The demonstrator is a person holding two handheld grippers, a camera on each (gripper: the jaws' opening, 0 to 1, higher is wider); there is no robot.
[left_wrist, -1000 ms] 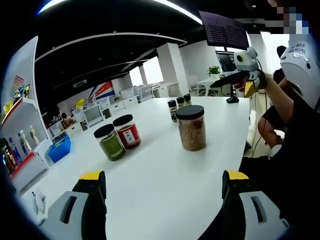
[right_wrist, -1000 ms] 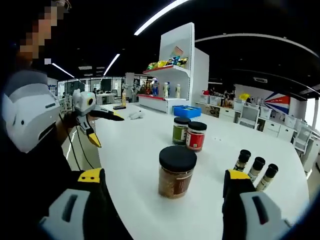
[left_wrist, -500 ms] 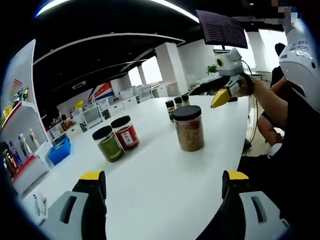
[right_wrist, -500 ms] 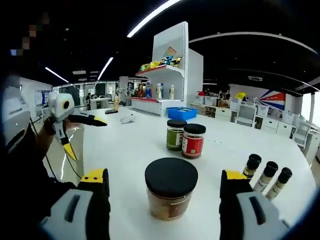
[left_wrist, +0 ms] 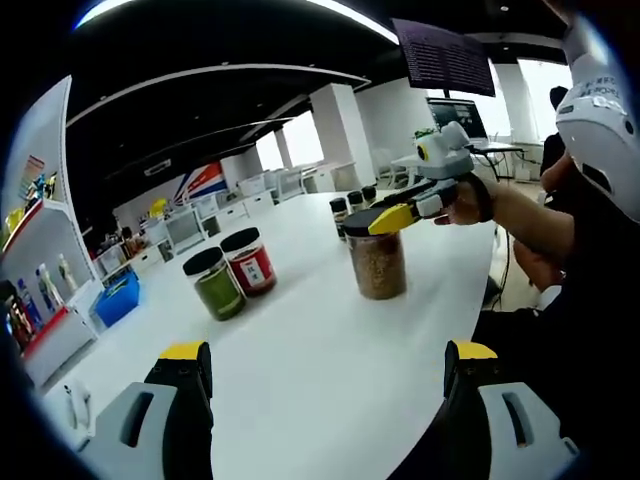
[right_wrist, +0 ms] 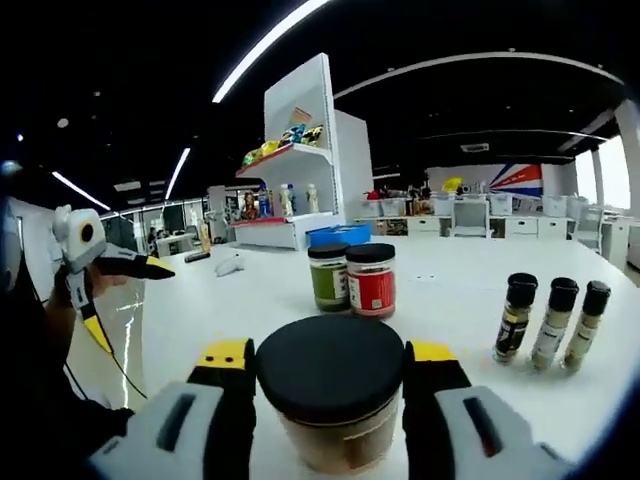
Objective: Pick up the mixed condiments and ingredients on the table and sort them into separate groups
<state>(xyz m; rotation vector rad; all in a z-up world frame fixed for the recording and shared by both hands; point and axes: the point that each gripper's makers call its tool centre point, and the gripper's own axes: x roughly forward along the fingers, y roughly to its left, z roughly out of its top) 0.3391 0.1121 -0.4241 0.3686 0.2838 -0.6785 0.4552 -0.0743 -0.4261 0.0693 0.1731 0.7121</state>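
I have the clear round jar with the black screw lid and brown grainy contents [right_wrist: 331, 400] sitting between the jaws of my right gripper [right_wrist: 330, 372], near the front edge of the white table [right_wrist: 450, 300]. The yellow-tipped jaws flank the lid on both sides, very close, but I cannot tell whether they are pressing on it yet. From the left gripper view the same jar [left_wrist: 376, 256] stands upright with the right gripper [left_wrist: 385, 217] reaching in at lid height.

I judge the jar rigid and smooth-walled, fairly heavy since it looks nearly full, and likely to slip if squeezed on the plain wall. I would rather take it just under the lid, where the rim gives the jaws a ledge.

My left gripper [left_wrist: 328, 372] hangs spread wide over bare table, holding nothing.

Counting outward: one brown jar, then one green-filled jar [right_wrist: 327, 277] and one red-labelled jar [right_wrist: 371, 279] touching or nearly so, both black-lidded. Off to the side stand three slim black-capped spice bottles [right_wrist: 553, 322] in a row. That makes three jars and three bottles.
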